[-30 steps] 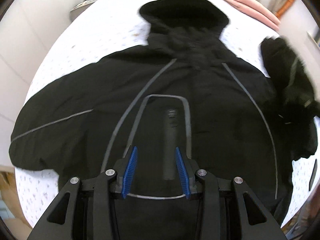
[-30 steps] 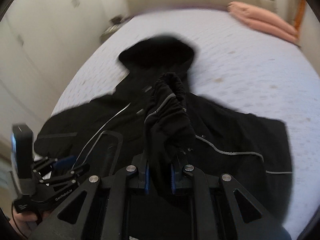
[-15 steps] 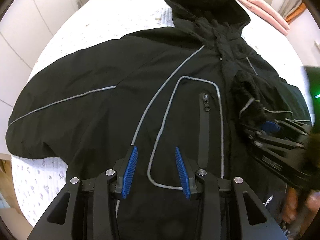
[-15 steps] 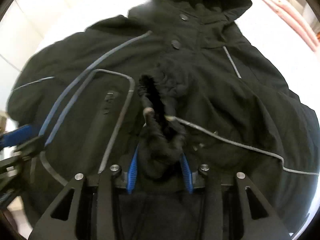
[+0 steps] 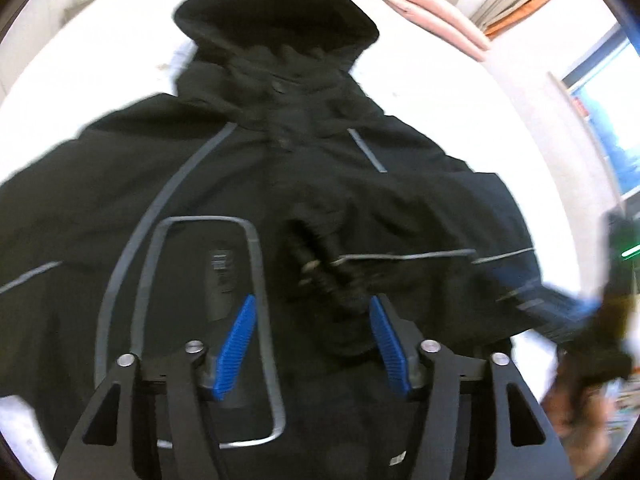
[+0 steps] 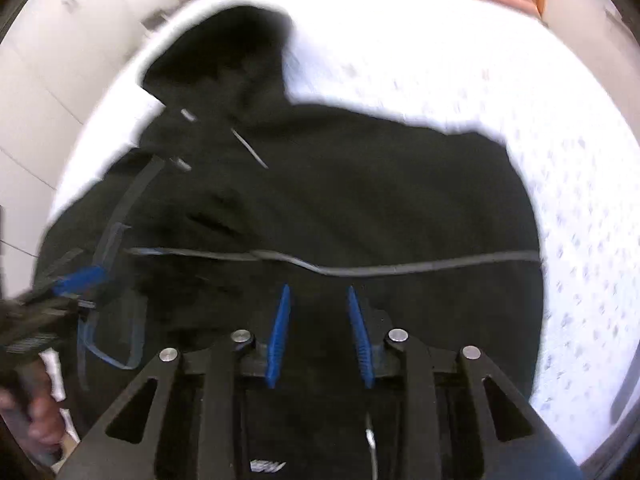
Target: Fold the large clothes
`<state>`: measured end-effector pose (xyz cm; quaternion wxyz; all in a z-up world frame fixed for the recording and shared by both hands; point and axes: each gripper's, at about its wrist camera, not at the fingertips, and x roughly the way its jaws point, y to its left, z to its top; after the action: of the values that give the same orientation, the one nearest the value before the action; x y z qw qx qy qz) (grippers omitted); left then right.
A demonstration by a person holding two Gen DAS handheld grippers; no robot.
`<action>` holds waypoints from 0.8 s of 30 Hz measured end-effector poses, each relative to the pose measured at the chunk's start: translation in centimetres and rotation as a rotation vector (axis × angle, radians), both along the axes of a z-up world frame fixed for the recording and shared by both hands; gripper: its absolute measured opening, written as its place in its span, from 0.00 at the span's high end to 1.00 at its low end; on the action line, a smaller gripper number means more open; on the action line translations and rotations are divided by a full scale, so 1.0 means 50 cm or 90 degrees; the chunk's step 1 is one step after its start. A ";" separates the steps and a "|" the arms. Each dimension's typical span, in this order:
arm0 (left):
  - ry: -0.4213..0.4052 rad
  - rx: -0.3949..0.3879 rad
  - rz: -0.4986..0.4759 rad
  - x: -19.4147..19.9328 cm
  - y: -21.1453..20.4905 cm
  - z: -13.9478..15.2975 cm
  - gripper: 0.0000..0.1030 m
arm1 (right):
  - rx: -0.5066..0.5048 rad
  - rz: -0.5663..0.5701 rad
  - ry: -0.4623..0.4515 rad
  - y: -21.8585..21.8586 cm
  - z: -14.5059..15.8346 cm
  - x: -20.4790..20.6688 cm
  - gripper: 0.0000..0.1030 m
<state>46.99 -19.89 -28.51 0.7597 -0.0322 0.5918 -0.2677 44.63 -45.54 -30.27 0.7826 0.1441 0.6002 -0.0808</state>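
A black hooded jacket (image 5: 280, 184) with grey reflective piping lies front up on the white bed; it also shows in the right wrist view (image 6: 360, 208). Its right sleeve is folded across the chest, and the cuff (image 5: 320, 268) lies near the middle. My left gripper (image 5: 312, 312) is open wide just above the jacket, with the cuff in front of its right finger. My right gripper (image 6: 318, 300) is open and empty above the folded sleeve. The right gripper also shows blurred at the right edge of the left wrist view (image 5: 560, 312).
The white patterned bed sheet (image 6: 540, 120) surrounds the jacket. Pink folded bedding (image 5: 424, 4) lies at the bed's head. White cupboards (image 6: 48, 92) stand to the left. A window (image 5: 608, 112) is at the right.
My right gripper has let go of the sleeve cuff on the chest and pulled back to the right. My left gripper has opened wider and moved toward the cuff.
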 end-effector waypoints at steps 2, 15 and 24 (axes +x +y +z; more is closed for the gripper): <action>0.027 -0.011 0.004 0.010 -0.009 -0.019 0.38 | 0.015 0.010 0.027 0.003 -0.054 0.006 0.69; 0.037 -0.044 0.050 0.033 -0.008 -0.043 0.82 | 0.047 0.015 0.009 -0.039 -0.018 -0.007 0.69; -0.109 -0.073 0.114 0.053 0.120 0.114 0.83 | 0.080 0.045 -0.044 0.000 0.110 -0.025 0.57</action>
<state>49.62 -13.86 -22.80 0.8250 -0.1051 0.5036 -0.2341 43.38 -45.53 -24.80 0.7946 0.1743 0.5815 -0.0102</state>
